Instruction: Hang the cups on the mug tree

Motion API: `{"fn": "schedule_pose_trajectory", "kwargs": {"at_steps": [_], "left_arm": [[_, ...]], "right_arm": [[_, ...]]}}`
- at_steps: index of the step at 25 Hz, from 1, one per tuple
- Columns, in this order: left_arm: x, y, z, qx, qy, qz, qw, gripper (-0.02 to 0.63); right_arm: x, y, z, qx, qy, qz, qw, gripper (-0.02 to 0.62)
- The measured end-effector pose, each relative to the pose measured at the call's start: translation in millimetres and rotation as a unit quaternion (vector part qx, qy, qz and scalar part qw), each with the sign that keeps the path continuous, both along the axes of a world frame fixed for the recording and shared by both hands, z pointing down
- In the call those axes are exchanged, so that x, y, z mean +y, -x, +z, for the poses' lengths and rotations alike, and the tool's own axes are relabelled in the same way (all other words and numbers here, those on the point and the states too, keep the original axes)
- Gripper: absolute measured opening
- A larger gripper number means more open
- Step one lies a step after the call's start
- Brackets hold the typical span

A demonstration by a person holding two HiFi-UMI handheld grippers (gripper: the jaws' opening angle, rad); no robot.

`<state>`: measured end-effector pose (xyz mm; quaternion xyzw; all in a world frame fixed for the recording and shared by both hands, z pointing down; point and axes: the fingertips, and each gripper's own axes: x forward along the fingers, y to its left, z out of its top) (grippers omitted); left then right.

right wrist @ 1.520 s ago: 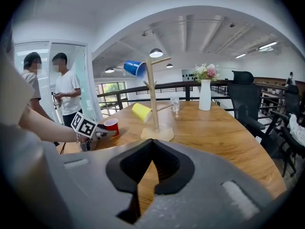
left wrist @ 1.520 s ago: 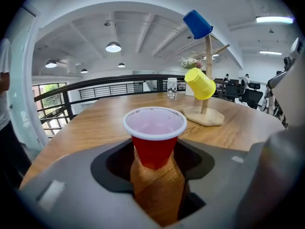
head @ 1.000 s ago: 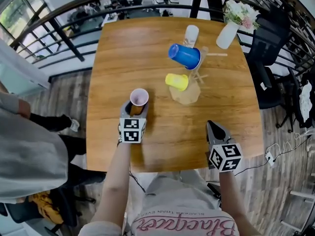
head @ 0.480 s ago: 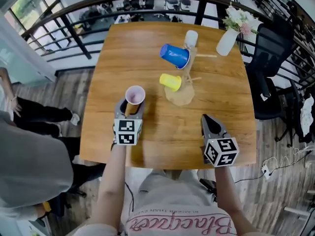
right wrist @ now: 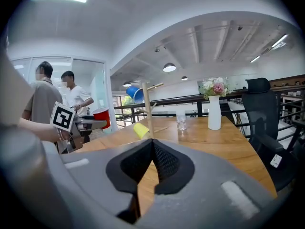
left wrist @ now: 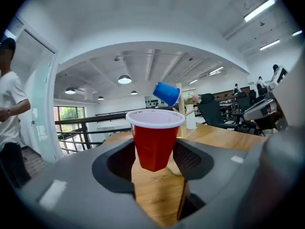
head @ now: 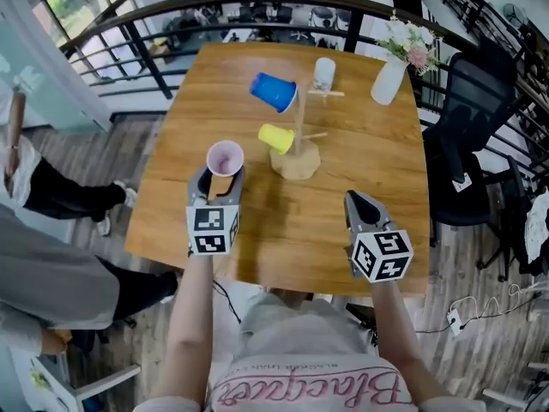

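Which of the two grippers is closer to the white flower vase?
Right. The right gripper is almost straight down the table from the vase; the left gripper, holding a red cup, is farther left.

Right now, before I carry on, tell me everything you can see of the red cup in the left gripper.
The red cup is a tapered disposable cup, plastic by its look: red outside, pale inside, with a white rolled rim. It stands upright, mouth up, and looks empty. The left gripper clamps its sides between both pads, and its base hangs clear of the wooden table. Nothing else touches it.
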<state>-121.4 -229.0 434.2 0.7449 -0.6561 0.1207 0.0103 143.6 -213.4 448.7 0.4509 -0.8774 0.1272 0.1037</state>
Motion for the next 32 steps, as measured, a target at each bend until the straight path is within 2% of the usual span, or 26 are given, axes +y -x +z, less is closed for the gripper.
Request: {"fn": "schedule_pose_trajectory", "kwargs": {"at_steps": [7,12,21,27,32], "left_arm": [[10,-49,-29,-0.006,-0.028,-0.022,0.9994,0.261],[8,-87,-46,-0.003,-0.041,-0.017,0.999,0.261],[-11,-161,-72,0.027,-0.049,0.032,0.9979,0.261],[-31,-194,-78,0.021,-0.028,0.081,0.9961,0.261],[-55,-213,-78,0.037,0.009,0.11,0.9932,0.261]], "right_arm": [[0,-37,-15,0.0,-0.021,-0.034,0.999,0.002],[-4,-66,-20,0.0,-0.029,-0.038,0.999,0.002],[-2,-89,-21,-0.008,-0.029,-0.021,0.999,0.002],[0,-89,-32,-0.014,-0.035,0.01,0.999,0.002],[-5,-98,-41,-0.022,-0.038,0.044,0.998,0.002]]}}
